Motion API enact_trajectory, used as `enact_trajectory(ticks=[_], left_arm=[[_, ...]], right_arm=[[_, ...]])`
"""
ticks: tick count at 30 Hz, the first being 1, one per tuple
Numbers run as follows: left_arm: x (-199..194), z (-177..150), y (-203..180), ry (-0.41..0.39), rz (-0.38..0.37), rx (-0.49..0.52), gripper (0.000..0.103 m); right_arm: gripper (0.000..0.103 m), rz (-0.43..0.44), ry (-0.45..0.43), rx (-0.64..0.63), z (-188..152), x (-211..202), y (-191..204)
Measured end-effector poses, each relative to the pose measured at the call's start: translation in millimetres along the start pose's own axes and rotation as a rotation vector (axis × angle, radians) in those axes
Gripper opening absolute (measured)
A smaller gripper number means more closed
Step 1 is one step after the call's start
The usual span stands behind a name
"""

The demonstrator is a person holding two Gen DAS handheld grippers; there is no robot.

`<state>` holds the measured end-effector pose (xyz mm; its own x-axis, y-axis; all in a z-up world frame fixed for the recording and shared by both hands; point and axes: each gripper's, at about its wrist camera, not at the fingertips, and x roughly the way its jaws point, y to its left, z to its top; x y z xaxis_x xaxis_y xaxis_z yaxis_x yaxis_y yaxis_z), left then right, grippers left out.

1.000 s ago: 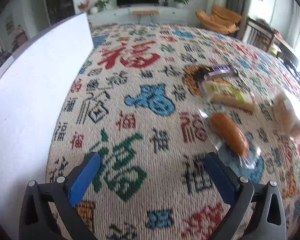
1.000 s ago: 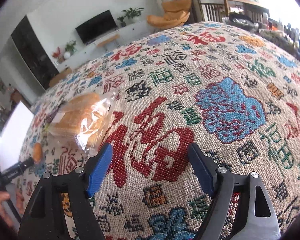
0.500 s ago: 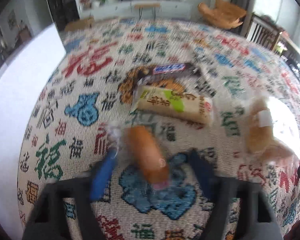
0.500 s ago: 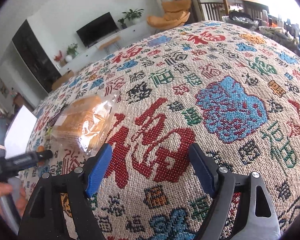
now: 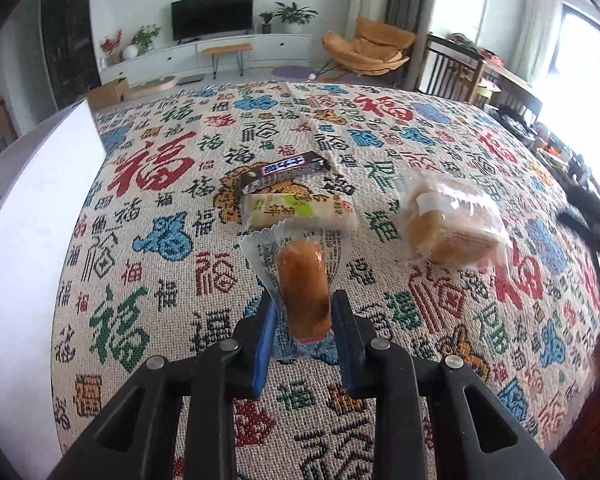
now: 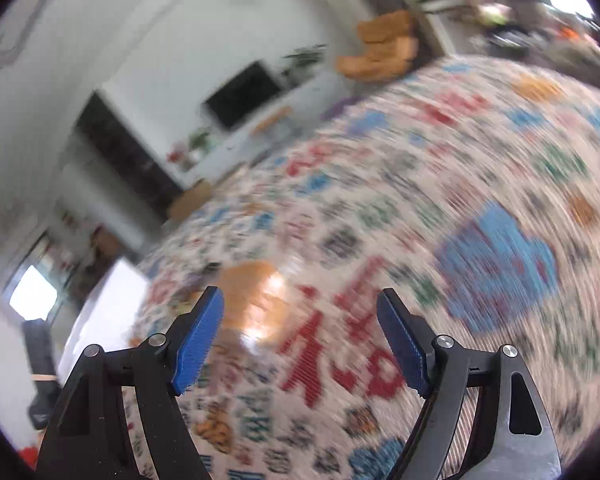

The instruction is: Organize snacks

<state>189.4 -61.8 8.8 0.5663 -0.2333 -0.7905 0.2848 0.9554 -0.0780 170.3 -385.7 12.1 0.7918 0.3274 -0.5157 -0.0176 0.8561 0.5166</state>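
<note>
Sausage (image 5: pixel 304 288) in clear wrapper, clamped between blue pads (image 5: pixel 266 334) of left gripper (image 5: pixel 304 312); jaws just closed in on it, pads pressing both sides of the pack, front end of the pack standing up and out past the fingertips, above the patterned cloth (image 5: pixel 160 240). Beyond it, flat on the cloth: green-and-cream bar (image 5: pixel 300 212), touching or just overlapping a dark chocolate bar (image 5: pixel 284 170) behind it. Bagged bread (image 5: pixel 452 224) to the right of these, apart from them, on the cloth. White box (image 5: pixel 32 216) along the left edge of the cloth, well apart from the snacks. Dark gripper parts visible at far right edge of left view, blurred by glare. Right gripper (image 6: pixel 300 320): jaws wide apart, nothing between the pads, held above the cloth. Right view heavily smeared by motion; orange-tan blur (image 6: pixel 252 296) behind the left pad consistent with the bagged bread, not touching the fingers as far as can be told. White box (image 6: pixel 104 312) again visible at left of right view. Background: television (image 5: pixel 212 14) on a white unit, potted plants, orange chair (image 5: pixel 368 46), wooden furniture at right.
</note>
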Motion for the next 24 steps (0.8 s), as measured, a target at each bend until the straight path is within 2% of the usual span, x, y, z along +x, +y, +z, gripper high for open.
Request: enact_trajectory(ticks=[2,3,4,5,7,10,11,13,16,17,18,19,21,24], left_arm=[[4,1,-1,-0.003,-0.011,0.007,0.037],[7,3,0,0.001,-0.017,-0.001,0.045],[11,3,0,0.01,-0.018,-0.008,0.052],[16,4,1,0.024,-0.021,-0.016,0.053],[27,3,4,0.06,-0.023,-0.026,0.057],[44,-1,7,0.11,-0.02,-0.036,0.059],[45,-1,5,0.096,-0.011,-0.024,0.06],[52,4,2,0.105,0.014,-0.006,0.069],[60,13,-2,0.106,0.028,0.006,0.069],[61,14,-4,0.105,0.045,0.02,0.062],[60,15,-5,0.084,0.059,0.043,0.048],[59,15,-5,0.083,0.053,0.048,0.039],[55,15,1,0.081,0.023,0.026,0.036],[44,7,13,0.065,-0.03,-0.035,0.035]], right_arm=[[0.082,0.051,0.165,-0.191,25,27,28],[0.081,0.07,0.312,-0.329,34,52,48],[0.081,0.054,0.407,-0.434,35,70,61],[0.081,0.001,0.493,-0.567,31,90,77],[0.081,-0.133,0.584,-0.818,14,127,101],[0.086,-0.21,0.655,-0.956,-5,167,118],[0.09,-0.239,0.65,-0.981,-9,178,121],[0.091,-0.257,0.64,-0.951,-10,192,118],[0.088,-0.233,0.627,-0.721,8,198,99],[0.085,-0.231,0.617,-0.658,11,196,90],[0.077,-0.235,0.609,-0.591,13,190,81],[0.074,-0.222,0.588,-0.561,16,184,76],[0.065,-0.165,0.557,-0.448,23,163,63],[0.063,-0.051,0.507,-0.245,31,127,36]])
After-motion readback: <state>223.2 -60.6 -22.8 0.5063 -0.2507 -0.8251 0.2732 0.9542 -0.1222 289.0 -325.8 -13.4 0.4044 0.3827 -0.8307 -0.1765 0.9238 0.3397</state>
